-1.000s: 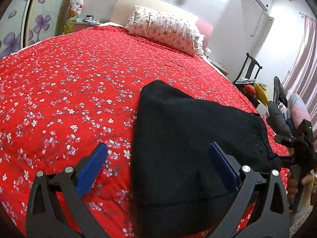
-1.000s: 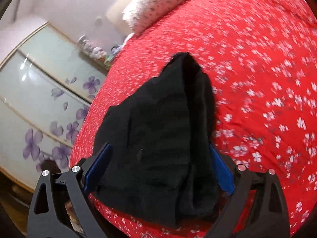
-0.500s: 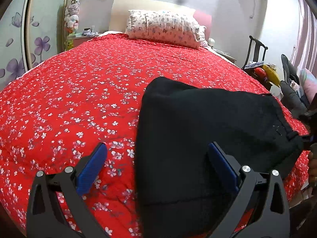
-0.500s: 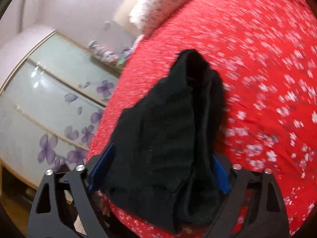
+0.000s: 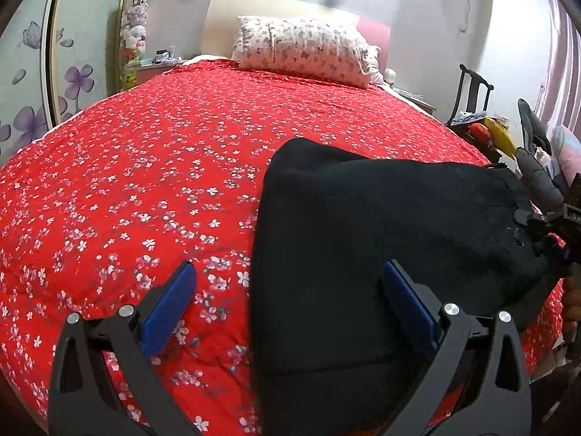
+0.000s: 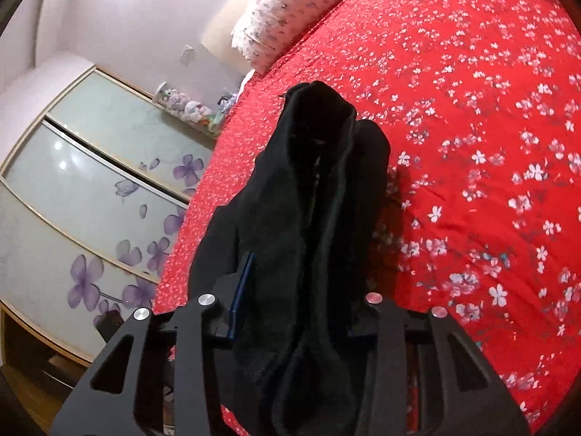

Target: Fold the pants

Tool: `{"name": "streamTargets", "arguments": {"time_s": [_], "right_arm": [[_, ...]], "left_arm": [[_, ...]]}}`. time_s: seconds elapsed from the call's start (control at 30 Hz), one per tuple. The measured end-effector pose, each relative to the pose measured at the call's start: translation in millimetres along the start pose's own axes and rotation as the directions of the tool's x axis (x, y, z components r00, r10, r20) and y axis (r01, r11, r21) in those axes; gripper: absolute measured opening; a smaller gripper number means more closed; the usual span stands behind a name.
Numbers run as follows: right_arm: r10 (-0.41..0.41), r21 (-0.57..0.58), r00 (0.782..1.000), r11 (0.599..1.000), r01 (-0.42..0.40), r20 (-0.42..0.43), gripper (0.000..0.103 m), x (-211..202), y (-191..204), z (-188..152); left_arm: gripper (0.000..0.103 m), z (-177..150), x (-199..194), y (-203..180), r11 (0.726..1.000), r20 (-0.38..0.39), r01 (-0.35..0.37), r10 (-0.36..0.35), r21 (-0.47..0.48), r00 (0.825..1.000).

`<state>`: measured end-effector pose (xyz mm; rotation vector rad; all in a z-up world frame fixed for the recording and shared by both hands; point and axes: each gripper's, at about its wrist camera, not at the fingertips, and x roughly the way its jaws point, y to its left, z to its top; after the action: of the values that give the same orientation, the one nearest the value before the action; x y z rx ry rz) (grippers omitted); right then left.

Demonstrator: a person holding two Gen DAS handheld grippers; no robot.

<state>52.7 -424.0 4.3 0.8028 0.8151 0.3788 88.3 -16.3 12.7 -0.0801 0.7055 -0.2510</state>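
A pair of black, soft-knit pants (image 5: 381, 225) lies in a folded heap near the foot edge of a wide bed covered with a red quilt printed all over with small white blossoms (image 5: 163, 167). The left tongs (image 5: 290, 309), black-framed with blue ribbed pads, stand wide apart low over the bed: the left pad (image 5: 169, 312) hangs above bare quilt, while the right pad (image 5: 406, 301) sits over the dark cloth, and the near edge of the pants falls between the two without either pad pressing on it. The right tongs (image 6: 290, 290) are at the other end of the garment, at its bunched, thicker end, and their jaws are closing with a thick ridge of the black fabric standing up between them; one blue pad (image 6: 243, 287) lies against the side of the cloth, the other is hidden behind it, so I cannot tell whether the grip is firm. From the left side, the right tool shows at the far right edge of the pants (image 5: 555, 218), with fingers of the person's hand (image 5: 570, 301) just below it. At the head of the bed a white pillow with a small floral print (image 5: 301, 51) leans on a cream headboard (image 5: 272, 7). A wardrobe with frosted sliding doors painted with purple flowers (image 6: 83, 210) stands along one side.
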Motion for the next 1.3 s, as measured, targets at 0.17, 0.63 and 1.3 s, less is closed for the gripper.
{"name": "streamTargets", "arguments": {"time_s": [0.17, 0.63, 1.3], "right_arm": [[-0.010, 0.027, 1.000, 1.000, 0.010, -0.002, 0.040, 4, -3, 1], [0.127, -0.057, 0.992, 0.990, -0.126, 0.011, 0.039, -3, 16, 2], [0.061, 0.145, 0.998, 0.988, -0.055, -0.032, 0.044, 14, -29, 5]], "left_arm": [[0.101, 5, 0, 10, 0.996, -0.035, 0.062, -0.064, -0.056, 0.997], [0.100, 61, 58, 46, 0.874, -0.271, 0.312, -0.424, -0.374, 0.864], [0.064, 47, 61, 40, 0.849, -0.201, 0.386, -0.475, -0.361, 0.857]]}}
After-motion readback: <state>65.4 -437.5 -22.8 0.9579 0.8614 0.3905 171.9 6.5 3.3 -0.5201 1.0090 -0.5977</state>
